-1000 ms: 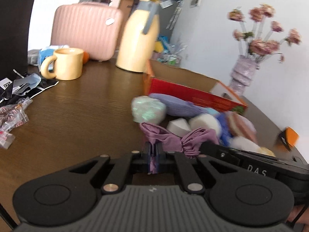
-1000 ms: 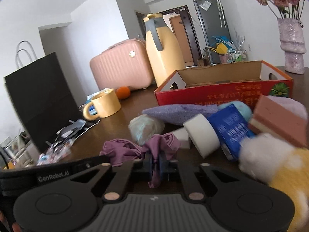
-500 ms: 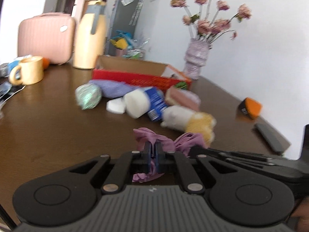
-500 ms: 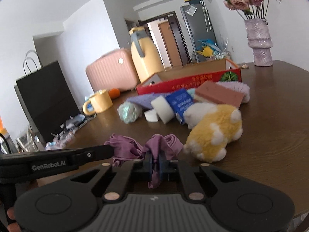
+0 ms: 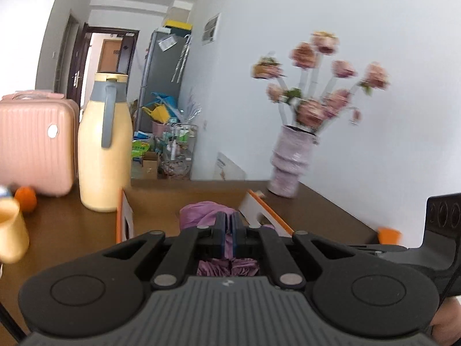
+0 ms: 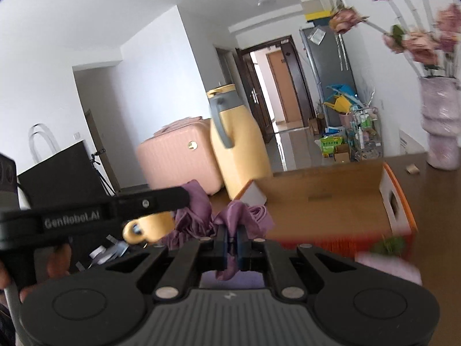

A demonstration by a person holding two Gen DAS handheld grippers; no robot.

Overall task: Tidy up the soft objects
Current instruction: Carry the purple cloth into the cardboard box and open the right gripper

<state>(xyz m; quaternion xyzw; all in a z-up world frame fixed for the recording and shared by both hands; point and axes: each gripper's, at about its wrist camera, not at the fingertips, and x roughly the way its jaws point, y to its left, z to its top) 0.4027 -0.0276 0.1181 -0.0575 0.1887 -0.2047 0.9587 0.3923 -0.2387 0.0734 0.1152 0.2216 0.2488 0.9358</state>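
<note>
Both grippers are shut on one crumpled purple cloth. In the left wrist view my left gripper [image 5: 229, 216] pinches the purple cloth [image 5: 198, 212] just in front of the open cardboard box [image 5: 184, 194], which has orange-red sides. In the right wrist view my right gripper [image 6: 230, 230] pinches the same cloth [image 6: 242, 212], held up above the table near the box [image 6: 331, 201]. The left gripper's finger [image 6: 149, 201] crosses that view from the left, touching the cloth. The other soft objects are mostly out of sight; a pale purple one [image 6: 386, 265] shows blurred at lower right.
A yellow thermos jug [image 5: 103, 147] and a pink suitcase [image 5: 34, 141] stand behind the box on the brown table [image 5: 72, 225]. A yellow mug [image 5: 11, 233] and an orange [image 5: 26, 199] are at the left. A vase of pink flowers [image 5: 291, 158] stands right. A black bag [image 6: 63, 170] is at far left.
Both grippers have lifted the purple cloth off the table and carried it forward to the box. The pile of soft objects has dropped out of view below.
</note>
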